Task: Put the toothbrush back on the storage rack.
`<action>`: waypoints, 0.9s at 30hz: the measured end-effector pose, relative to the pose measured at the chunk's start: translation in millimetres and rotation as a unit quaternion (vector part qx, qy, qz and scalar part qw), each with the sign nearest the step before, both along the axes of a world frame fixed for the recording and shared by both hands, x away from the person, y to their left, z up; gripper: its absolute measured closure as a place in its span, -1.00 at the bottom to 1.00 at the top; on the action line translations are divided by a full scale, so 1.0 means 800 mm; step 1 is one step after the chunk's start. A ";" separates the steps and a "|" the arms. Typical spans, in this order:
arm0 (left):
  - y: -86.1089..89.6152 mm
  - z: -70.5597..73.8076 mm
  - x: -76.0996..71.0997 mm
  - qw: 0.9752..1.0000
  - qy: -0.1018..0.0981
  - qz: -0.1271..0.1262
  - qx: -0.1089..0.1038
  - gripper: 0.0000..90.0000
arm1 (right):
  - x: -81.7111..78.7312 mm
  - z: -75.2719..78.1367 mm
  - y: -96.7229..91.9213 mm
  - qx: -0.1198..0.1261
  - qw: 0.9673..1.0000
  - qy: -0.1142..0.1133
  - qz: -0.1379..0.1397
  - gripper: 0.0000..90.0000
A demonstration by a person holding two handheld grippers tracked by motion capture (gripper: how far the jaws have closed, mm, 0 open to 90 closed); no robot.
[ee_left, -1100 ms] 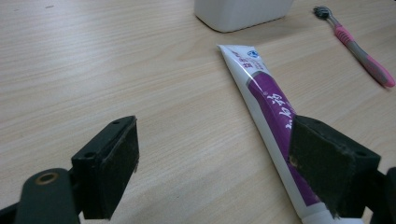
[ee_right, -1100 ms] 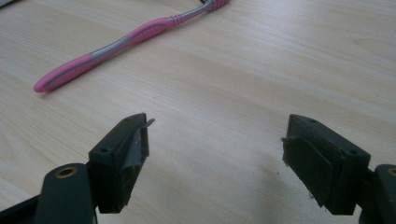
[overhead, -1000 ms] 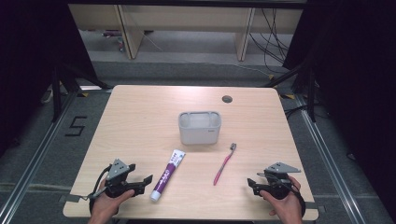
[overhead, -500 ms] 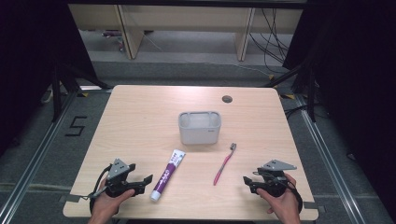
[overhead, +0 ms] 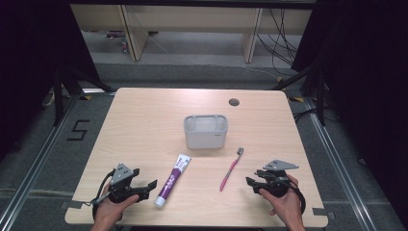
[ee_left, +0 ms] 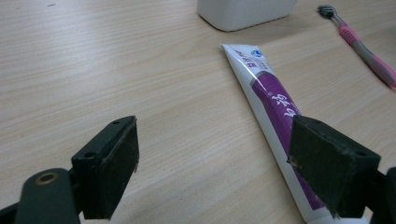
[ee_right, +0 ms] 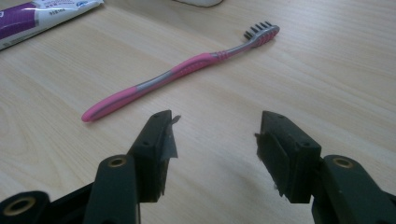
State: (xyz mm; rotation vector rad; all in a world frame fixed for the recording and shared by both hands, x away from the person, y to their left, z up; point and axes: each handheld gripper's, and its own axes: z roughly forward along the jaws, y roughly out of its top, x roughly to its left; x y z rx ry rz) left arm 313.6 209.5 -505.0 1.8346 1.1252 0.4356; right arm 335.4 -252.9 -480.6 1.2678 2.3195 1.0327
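Nearest the person, the left gripper (overhead: 144, 186) sat at the table's (overhead: 144, 125) near-left edge with jaws spread wide and nothing between them, the purple toothpaste tube (overhead: 172, 179) lying flat just beside its right jaw; the right gripper (overhead: 254, 183) sat at the near-right, jaws apart and empty after just closing partway. The pink toothbrush (ee_right: 182, 72) lay flat just ahead of the right gripper, near but not touching, bristle end pointing away toward the far side. Beyond both, mid-table, stood the grey bin (overhead: 206, 131), apparently empty though its inside was hard to read, with a small dark hole (overhead: 234, 102) in the tabletop further back.
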 end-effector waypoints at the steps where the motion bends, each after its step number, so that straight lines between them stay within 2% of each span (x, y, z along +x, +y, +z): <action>1: 0.000 0.000 0.000 1.000 0.000 0.000 0.000 -0.64 | 0.000 0.000 0.000 0.000 1.000 0.000 0.000 0.01; 2: 0.000 0.000 0.000 1.000 0.000 0.001 -0.001 -0.64 | 0.002 0.001 0.002 -0.006 1.000 -0.002 -0.001 0.01; 3: 0.000 0.000 0.000 1.000 0.000 0.003 0.000 -0.64 | 0.002 0.004 0.007 -0.003 1.000 0.015 -0.009 0.00; 4: 0.000 0.000 0.000 1.000 0.001 0.003 -0.001 -0.64 | 0.007 0.007 0.014 -0.006 1.000 0.022 -0.014 -0.04; 8: 0.000 0.000 0.000 1.000 0.001 0.004 -0.001 -0.64 | 0.017 0.008 0.024 -0.015 1.000 0.019 -0.001 -0.05; 9: 0.000 0.000 0.000 1.000 0.000 0.004 -0.001 -0.64 | 0.019 0.010 0.032 -0.018 0.999 0.042 -0.010 -0.08; 10: 0.001 0.000 0.000 1.000 0.000 0.003 -0.002 -0.64 | 0.023 0.008 0.035 -0.019 0.999 0.036 -0.006 -0.09; 12: 0.001 0.000 0.000 1.000 -0.002 0.003 -0.005 -0.64 | 0.028 0.008 0.043 -0.020 0.999 0.049 -0.008 -0.13; 13: 0.001 0.000 0.000 1.000 -0.002 0.003 -0.005 -0.64 | 0.032 0.006 0.046 -0.019 0.999 0.044 -0.004 -0.15; 15: 0.000 0.000 0.000 1.000 -0.002 0.003 -0.005 -0.64 | 0.034 0.007 0.049 -0.026 0.998 0.052 -0.003 -0.16; 16: 0.001 0.000 0.000 1.000 0.000 0.001 -0.002 -0.64 | 0.039 0.007 0.055 -0.039 0.997 0.060 -0.005 -0.19; 17: 0.001 0.000 0.000 1.000 0.000 0.001 -0.002 -0.64 | 0.039 0.007 0.055 -0.039 0.997 0.060 -0.005 -0.19; 18: 0.001 0.000 0.000 1.000 0.000 0.000 0.000 -0.64 | 0.043 0.007 0.062 -0.030 0.996 0.082 -0.019 -0.22; 21: 0.001 0.000 0.000 1.000 0.000 0.002 -0.001 -0.64 | 0.051 0.007 0.066 -0.042 0.996 0.080 -0.016 -0.23; 24: 0.001 0.000 0.000 1.000 -0.001 0.001 -0.002 -0.64 | 0.060 0.007 0.072 -0.052 0.995 0.088 -0.013 -0.28; 27: 0.001 0.000 0.000 1.000 -0.001 -0.003 -0.002 -0.64 | 0.068 0.008 0.080 -0.059 0.993 0.104 -0.024 -0.35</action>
